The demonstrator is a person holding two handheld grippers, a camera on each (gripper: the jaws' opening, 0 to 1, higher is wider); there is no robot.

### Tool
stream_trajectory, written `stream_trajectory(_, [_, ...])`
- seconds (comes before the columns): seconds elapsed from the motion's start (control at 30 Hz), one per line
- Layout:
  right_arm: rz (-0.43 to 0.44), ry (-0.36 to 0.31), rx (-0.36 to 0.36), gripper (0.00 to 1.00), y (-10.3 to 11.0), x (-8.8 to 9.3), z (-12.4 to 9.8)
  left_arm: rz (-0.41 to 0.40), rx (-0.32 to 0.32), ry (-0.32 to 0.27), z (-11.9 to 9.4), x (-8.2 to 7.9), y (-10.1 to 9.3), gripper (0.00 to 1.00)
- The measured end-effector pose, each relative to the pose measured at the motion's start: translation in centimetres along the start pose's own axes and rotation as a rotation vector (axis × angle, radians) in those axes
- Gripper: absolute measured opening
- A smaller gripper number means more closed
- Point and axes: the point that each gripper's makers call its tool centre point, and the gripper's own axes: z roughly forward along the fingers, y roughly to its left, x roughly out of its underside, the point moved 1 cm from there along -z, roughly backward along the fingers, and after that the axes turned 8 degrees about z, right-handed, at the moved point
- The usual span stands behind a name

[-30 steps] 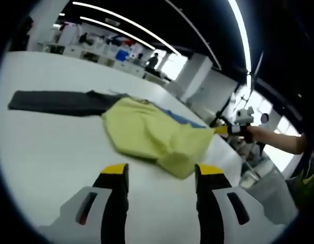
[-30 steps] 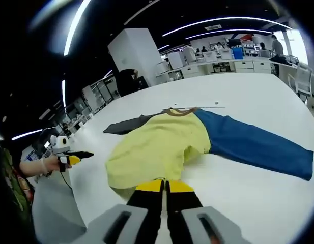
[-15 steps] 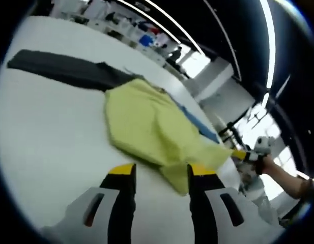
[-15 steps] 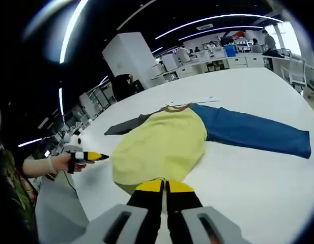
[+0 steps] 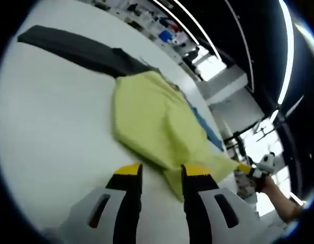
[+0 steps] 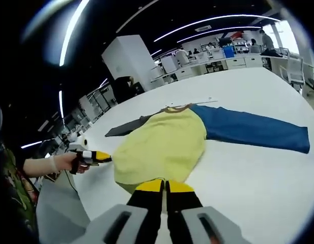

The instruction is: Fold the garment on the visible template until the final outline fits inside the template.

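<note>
A garment with a yellow-green body (image 5: 151, 122) (image 6: 162, 145), a dark grey sleeve (image 5: 70, 46) (image 6: 129, 128) and a blue sleeve (image 5: 205, 127) (image 6: 253, 132) lies spread on a white table (image 5: 45, 132) (image 6: 248, 178). My right gripper (image 6: 164, 185) is shut on the hem at the near edge; in the left gripper view the right gripper (image 5: 243, 168) pulls a hem corner out to a point. My left gripper (image 5: 163, 170) stands open, low over the table, with the hem's edge showing between its jaws. In the right gripper view the left gripper (image 6: 103, 158), held by a hand, sits just left of the hem.
The table's edge (image 6: 80, 203) runs close behind the left gripper, with grey floor below it. Desks, a white column (image 6: 129, 56) and a person (image 6: 127, 82) stand far behind. A chair (image 6: 302, 71) is at the far right edge.
My left gripper has come closer to the hem and its jaws have narrowed. The right gripper stays shut on the hem, and the yellow body lies flatter than before.
</note>
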Motion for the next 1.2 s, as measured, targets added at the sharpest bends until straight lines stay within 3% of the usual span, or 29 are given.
stream_trajectory(0.43, [-0.004, -0.008, -0.01, 0.0, 0.4, 0.0, -0.3, -0.029, -0.025, 0.012, 0.8, 0.1, 0.6, 0.19])
stream_trajectory(0.77, [0.0, 0.001, -0.007, 0.0, 0.3, 0.5, -0.2, -0.064, -0.036, 0.003, 1.6, 0.0, 1.2, 0.0])
stream_trajectory(0.93, [0.004, 0.001, -0.004, 0.0, 0.2, 0.5, -0.2, -0.074, -0.011, -0.013, 1.0, -1.0, 0.3, 0.0])
stream_trajectory(1.2, [0.01, -0.004, 0.001, 0.0, -0.1, 0.2, 0.0, -0.04, 0.065, -0.059, 0.3, -4.4, -2.3, 0.0])
